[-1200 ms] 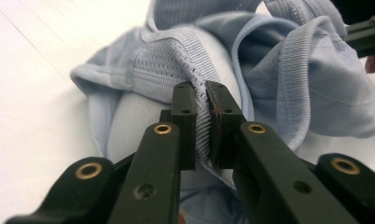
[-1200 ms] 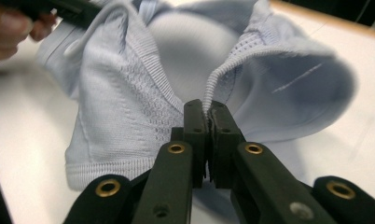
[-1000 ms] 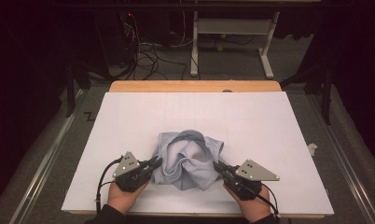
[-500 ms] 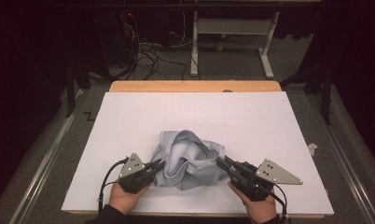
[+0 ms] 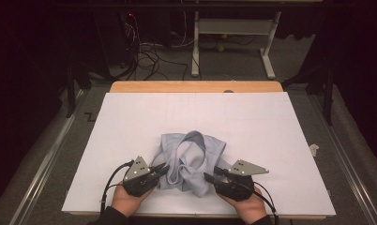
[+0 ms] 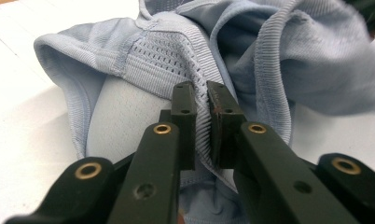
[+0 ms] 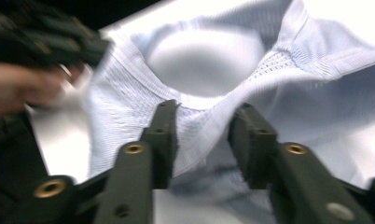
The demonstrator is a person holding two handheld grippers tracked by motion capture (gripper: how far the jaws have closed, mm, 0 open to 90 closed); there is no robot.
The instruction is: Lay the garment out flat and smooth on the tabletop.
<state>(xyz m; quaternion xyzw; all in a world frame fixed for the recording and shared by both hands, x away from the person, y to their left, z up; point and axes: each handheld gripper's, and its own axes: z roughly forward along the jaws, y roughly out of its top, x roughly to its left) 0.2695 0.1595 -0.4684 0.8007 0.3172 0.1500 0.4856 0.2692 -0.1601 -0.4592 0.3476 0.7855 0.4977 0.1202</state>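
A crumpled light blue garment [image 5: 191, 161] lies near the front of the white table [image 5: 271, 126]. My left gripper [image 5: 161, 169] is at its left front edge, shut on a ribbed hem of the garment [image 6: 202, 126] with the cloth pinched between the pads. My right gripper [image 5: 214, 174] sits at the garment's right front edge. In the right gripper view its jaws stand open around a ribbed edge of the garment [image 7: 204, 121], with cloth between the fingers [image 7: 163, 135] but not pinched.
A wooden strip [image 5: 196, 86] runs along the table's far edge. Beyond it stand a white metal frame [image 5: 233, 37] and tangled cables [image 5: 139, 51] on the floor. A small white scrap [image 5: 313, 150] lies at the table's right edge.
The right gripper let go, swung out to the right, then came back to the garment's edge with jaws open. The garment has slumped and spread a little. The left gripper kept its hold.
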